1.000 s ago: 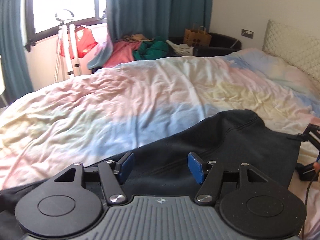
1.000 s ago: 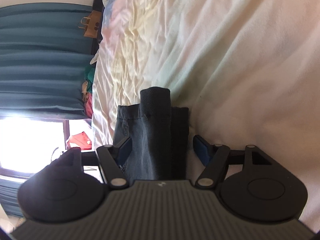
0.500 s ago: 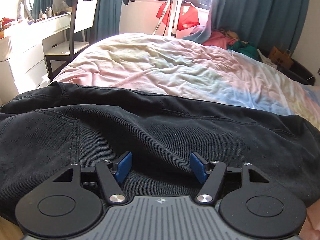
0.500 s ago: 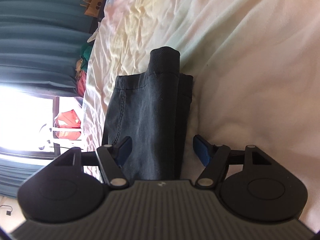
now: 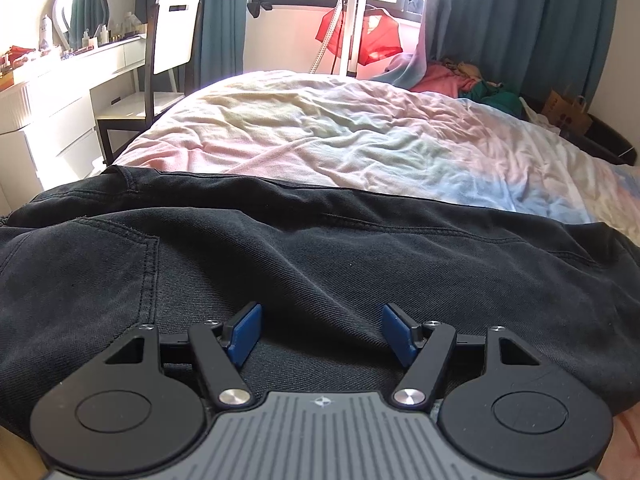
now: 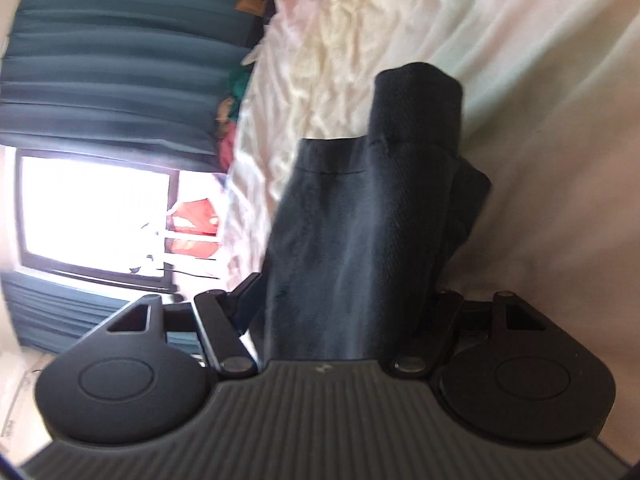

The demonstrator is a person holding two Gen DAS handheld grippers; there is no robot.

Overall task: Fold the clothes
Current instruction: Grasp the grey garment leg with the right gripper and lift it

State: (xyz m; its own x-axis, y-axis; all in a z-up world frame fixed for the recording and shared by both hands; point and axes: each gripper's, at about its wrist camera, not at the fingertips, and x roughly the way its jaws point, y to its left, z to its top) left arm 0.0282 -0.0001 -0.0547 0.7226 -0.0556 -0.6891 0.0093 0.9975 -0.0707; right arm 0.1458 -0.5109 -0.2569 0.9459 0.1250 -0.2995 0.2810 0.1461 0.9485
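In the left wrist view your left gripper (image 5: pixel 321 330) hovers spread wide over the black trousers (image 5: pixel 320 256), which lie across the bedspread (image 5: pixel 340 136) from 9 to 3 o'clock; the chair (image 5: pixel 168 52) stands at 11. In the right wrist view your right gripper (image 6: pixel 344 300) has trouser fabric (image 6: pixel 360 220) between its jaws, running up to 12 o'clock; whether it clamps, you cannot tell.

One pair of black denim trousers (image 5: pixel 320 256) lies on one bed with a pastel tie-dye cover (image 5: pixel 340 140). One white chair (image 5: pixel 172 36), one brown paper bag (image 5: pixel 568 112), two black two-finger grippers: left (image 5: pixel 322 332), right (image 6: pixel 344 304).
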